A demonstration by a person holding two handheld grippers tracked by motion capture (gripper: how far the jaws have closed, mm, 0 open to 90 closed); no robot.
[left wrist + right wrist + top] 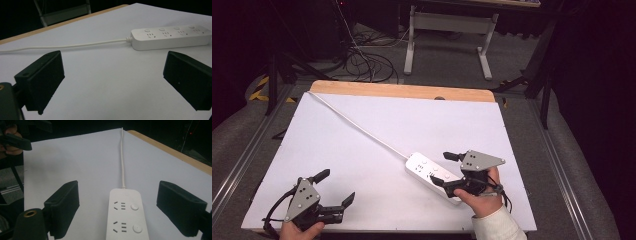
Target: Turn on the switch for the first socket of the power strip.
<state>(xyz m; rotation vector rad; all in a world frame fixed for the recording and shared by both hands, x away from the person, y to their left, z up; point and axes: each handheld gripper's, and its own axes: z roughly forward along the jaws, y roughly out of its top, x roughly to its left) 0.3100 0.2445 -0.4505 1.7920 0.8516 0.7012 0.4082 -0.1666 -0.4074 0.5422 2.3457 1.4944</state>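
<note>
Work surface: a white table top [362,165] with a wooden strip along its far edge, filling the centre of the high view.

Power strip [432,176]: white, lying flat on the table top, right of centre in the high view. In the right gripper view its sockets and round buttons sit at lower centre, between the two jaws. In the left gripper view it lies at the upper right.

Cord [362,128]: white, running from the strip's far end diagonally to the upper left corner of the table top.

Right gripper [446,170]: lower right of the high view, held in a hand [484,200] with a white sleeve. Jaws wide apart, one on each side of the strip's near end, holding nothing; contact with the strip cannot be determined.

Left gripper [337,186]: lower left of the high view, well apart from the strip. Jaws spread wide over bare table top, holding nothing.

Background: cables and a metal frame on the floor beyond the table.
</note>
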